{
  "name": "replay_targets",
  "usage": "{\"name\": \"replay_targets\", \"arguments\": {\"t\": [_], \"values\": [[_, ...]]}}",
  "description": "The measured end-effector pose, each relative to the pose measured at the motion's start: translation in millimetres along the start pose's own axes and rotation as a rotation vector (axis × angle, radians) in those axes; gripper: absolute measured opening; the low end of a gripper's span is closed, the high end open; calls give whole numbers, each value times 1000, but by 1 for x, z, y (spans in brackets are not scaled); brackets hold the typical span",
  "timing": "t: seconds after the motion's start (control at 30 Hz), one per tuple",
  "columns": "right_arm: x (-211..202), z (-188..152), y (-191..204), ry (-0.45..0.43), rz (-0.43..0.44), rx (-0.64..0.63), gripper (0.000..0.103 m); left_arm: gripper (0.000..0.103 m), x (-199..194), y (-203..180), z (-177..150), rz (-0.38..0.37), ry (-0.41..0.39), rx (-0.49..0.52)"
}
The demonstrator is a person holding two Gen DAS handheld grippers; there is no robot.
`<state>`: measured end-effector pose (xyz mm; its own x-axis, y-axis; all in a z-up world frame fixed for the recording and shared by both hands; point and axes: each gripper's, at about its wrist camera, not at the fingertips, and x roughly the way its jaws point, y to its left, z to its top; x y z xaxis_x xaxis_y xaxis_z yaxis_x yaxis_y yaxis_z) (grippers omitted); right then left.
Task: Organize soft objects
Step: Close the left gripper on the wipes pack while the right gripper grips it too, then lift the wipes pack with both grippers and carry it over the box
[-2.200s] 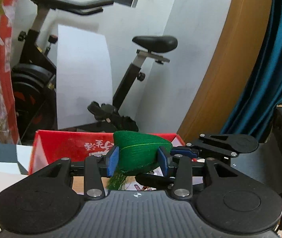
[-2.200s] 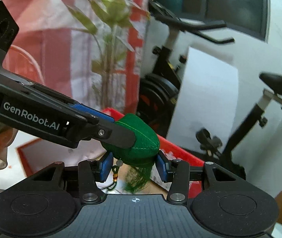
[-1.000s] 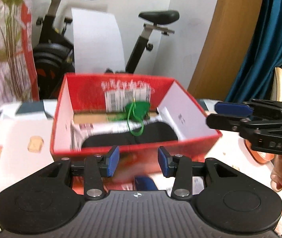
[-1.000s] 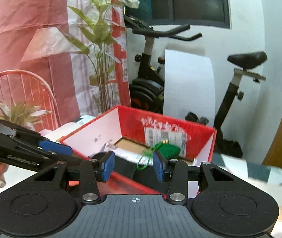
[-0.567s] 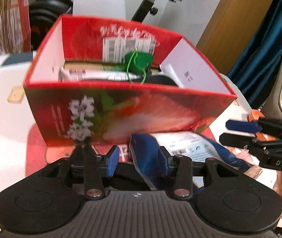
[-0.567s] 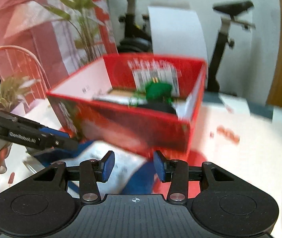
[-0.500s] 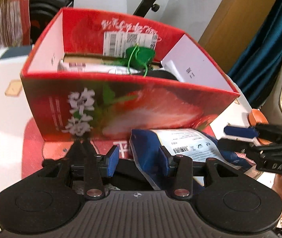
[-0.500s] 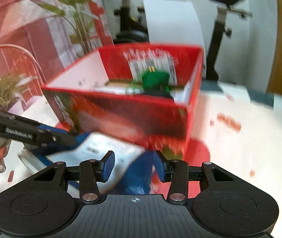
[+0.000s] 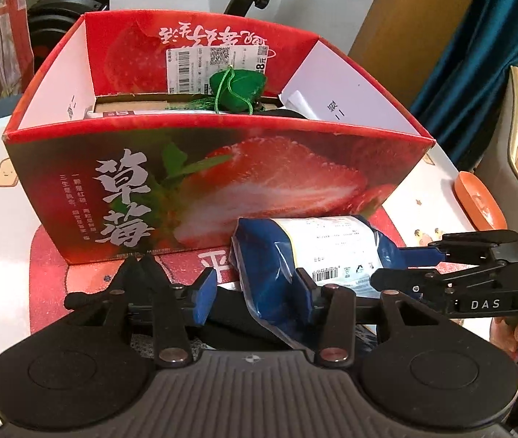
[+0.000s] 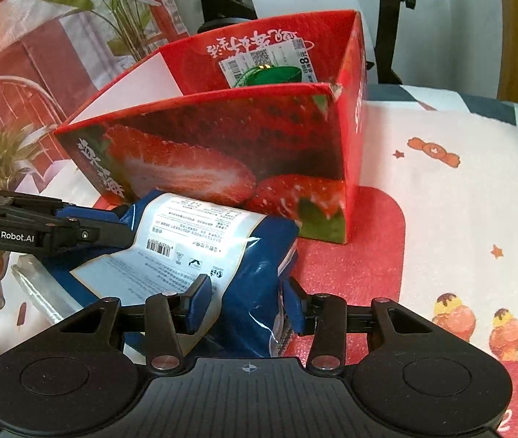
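Green pouch (image 9: 238, 87) is down inside the strawberry box (image 9: 222, 182) now, and both tongs have dropped to the blue packet (image 10: 200, 252) lying against the box's front wall. Left gripper (image 9: 255, 294) and right gripper (image 10: 244, 304) stand wide open, straddling the packet's ends, holding nothing. Next up, I'd say: squeeze together and lift it over the wall. Cartoon-print tablecloth (image 10: 459, 197), exercise bike behind the box.

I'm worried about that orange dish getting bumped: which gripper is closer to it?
Right. The right gripper sits just in front of the orange dish. The left gripper is further away, at the other end of the blue bag.
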<state>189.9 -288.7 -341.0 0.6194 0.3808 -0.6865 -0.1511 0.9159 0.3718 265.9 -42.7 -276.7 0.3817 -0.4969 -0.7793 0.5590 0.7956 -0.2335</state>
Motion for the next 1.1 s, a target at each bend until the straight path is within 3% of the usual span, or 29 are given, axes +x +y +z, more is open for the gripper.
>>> {"name": "replay_targets", "arguments": {"t": [0.17,0.27,0.37,0.5,0.77,1.1], "values": [[0,0,-2,-2,15,31,35,48,6,2,5,-23,28,2],[-2,0,2,-8,14,18,29,30,6,-3,6,-41,33,31],[-5,1,9,-17,1,-12,24,27,1,-12,4,-23,24,76],[-17,6,20,-53,-5,-64,21,26,-10,-12,4,-32,-1,65],[-62,24,41,-168,38,-142,21,26,-68,-17,5,-56,-136,80],[-95,79,72,-299,72,-297,20,26,-118,-8,38,-4,-334,35]]}}
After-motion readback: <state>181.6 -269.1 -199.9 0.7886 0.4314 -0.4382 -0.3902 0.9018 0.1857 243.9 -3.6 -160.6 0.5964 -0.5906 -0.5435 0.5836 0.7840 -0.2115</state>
